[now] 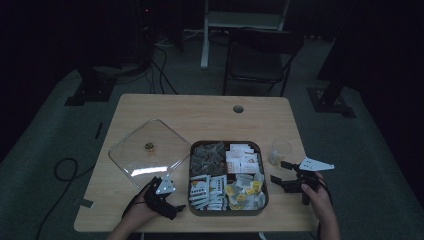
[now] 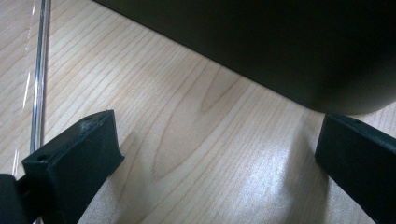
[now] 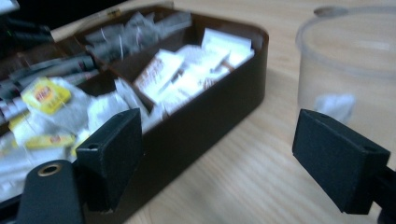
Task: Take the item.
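A dark compartment tray (image 1: 225, 143) sits at the table's front middle, packed with tea bags: grey ones (image 1: 207, 155), white-and-orange sachets (image 1: 242, 160), yellow-tagged bags (image 1: 245, 192). My left gripper (image 1: 175, 202) rests low at the tray's left, open and empty; in its own view the left gripper (image 2: 219, 154) spans bare wood, with the tray wall (image 2: 280, 46) just ahead. My right gripper (image 1: 278, 171) hovers right of the tray, open. The right gripper (image 3: 219, 149) faces the gap between the tray (image 3: 210, 126) and a clear cup (image 3: 345, 60) with something white at its bottom.
A clear square lid (image 1: 145, 167) with a small gold knob (image 1: 149, 146) lies flat left of the tray; its edge (image 2: 39, 70) runs beside my left jaw. The cup (image 1: 280, 151) stands near the table's right edge. A chair (image 1: 262, 55) is beyond the table.
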